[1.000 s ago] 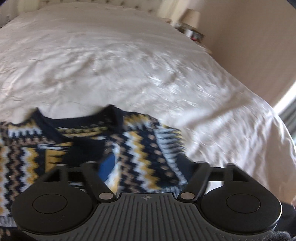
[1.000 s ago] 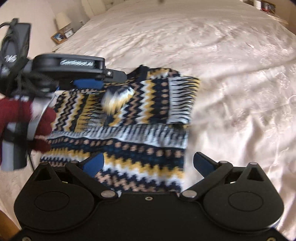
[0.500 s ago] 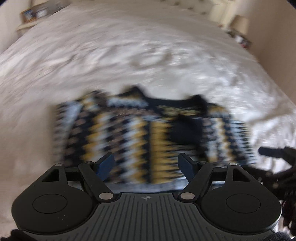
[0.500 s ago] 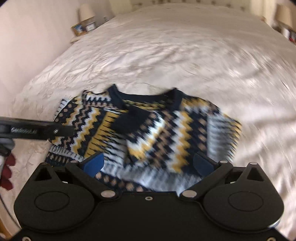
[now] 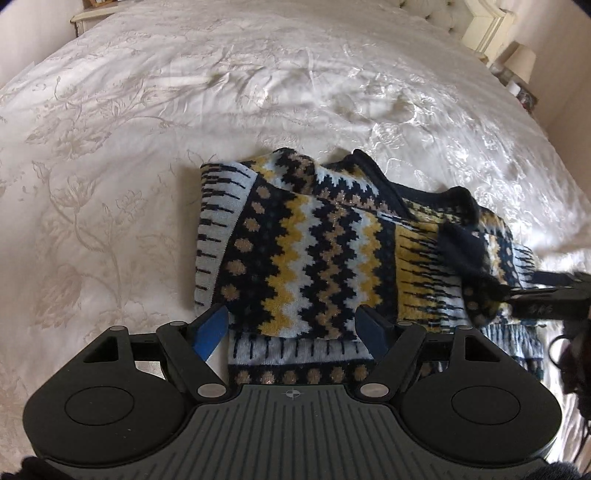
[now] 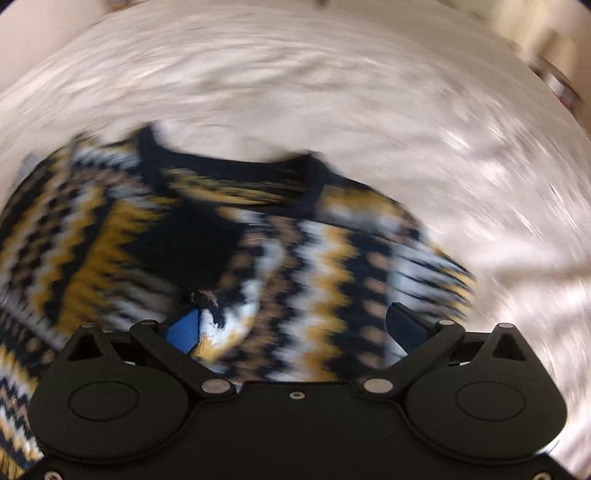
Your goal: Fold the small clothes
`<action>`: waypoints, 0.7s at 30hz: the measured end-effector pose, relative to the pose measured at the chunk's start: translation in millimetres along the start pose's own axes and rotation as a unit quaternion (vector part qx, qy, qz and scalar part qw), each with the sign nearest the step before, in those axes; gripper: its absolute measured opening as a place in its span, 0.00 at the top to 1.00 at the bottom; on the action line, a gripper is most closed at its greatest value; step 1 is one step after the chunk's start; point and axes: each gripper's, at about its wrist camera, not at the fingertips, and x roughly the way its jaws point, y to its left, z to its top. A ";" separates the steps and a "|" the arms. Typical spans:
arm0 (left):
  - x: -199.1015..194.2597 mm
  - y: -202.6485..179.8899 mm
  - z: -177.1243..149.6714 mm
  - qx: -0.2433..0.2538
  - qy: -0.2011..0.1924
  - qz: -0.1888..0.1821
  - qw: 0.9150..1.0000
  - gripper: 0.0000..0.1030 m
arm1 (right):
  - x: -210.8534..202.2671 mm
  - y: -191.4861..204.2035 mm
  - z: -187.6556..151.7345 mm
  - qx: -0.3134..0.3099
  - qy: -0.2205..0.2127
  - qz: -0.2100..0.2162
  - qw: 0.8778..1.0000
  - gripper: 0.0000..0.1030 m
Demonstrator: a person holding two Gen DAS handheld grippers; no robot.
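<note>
A small knitted sweater (image 5: 325, 254) with navy, yellow, tan and pale blue zigzags lies on the white bedspread (image 5: 147, 110), its sleeves folded in over the body. My left gripper (image 5: 291, 330) is open and empty, just above the sweater's lower left part. My right gripper (image 6: 295, 328) is open over the sweater (image 6: 295, 251); its view is blurred by motion. The right gripper's body also shows at the right edge of the left wrist view (image 5: 546, 295), beside the sweater's right side.
The bed's edge falls away at the right. A nightstand with a lamp (image 5: 521, 62) stands at the far right by the headboard (image 5: 443, 14). Another nightstand (image 5: 92, 11) is at the far left.
Both grippers have swung around and come lower over the sweater. The left gripper let go of the sleeve a second ago and now looks at the sweater's left side. The right view is still moving.
</note>
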 end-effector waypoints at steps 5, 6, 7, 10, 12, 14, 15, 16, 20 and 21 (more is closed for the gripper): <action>8.1 -0.1 0.7 -0.005 0.003 -0.004 1.000 0.28 | -13.3 -28.0 -10.8 0.036 -0.004 -0.020 0.999 0.01; 9.9 -0.6 1.2 -0.006 0.005 -0.004 1.000 0.28 | -16.4 -29.4 -12.3 0.040 -0.010 -0.011 0.999 0.01; 11.3 -1.1 1.6 -0.008 0.006 -0.005 1.000 0.28 | -17.9 -31.6 -13.5 0.051 -0.014 0.004 0.999 0.01; 12.4 -3.8 2.2 -0.007 0.007 -0.006 1.000 0.28 | -13.3 -41.7 -16.1 0.105 -0.015 0.063 0.992 0.08; 11.5 -5.8 2.4 0.003 0.007 -0.005 1.000 0.28 | -6.7 -44.2 -18.6 0.121 -0.005 0.066 0.991 0.16; 10.5 -7.0 2.2 0.014 0.007 -0.002 1.000 0.28 | -2.6 -47.2 -20.6 0.128 -0.004 0.071 0.989 0.20; 10.0 -7.0 1.9 0.019 0.007 -0.001 1.000 0.28 | 0.0 -50.4 -20.9 0.138 -0.001 0.078 0.987 0.22; 9.6 -6.9 1.7 0.022 0.007 0.000 1.000 0.28 | 2.1 -55.0 -22.1 0.150 0.000 0.086 0.985 0.24; 9.4 -4.7 1.4 0.027 0.008 0.004 1.000 0.28 | 7.1 -72.1 -26.2 0.193 -0.007 0.116 0.974 0.32; 9.5 -4.1 1.2 0.026 0.009 0.004 1.000 0.28 | 9.3 -75.2 -26.8 0.201 -0.006 0.124 0.972 0.34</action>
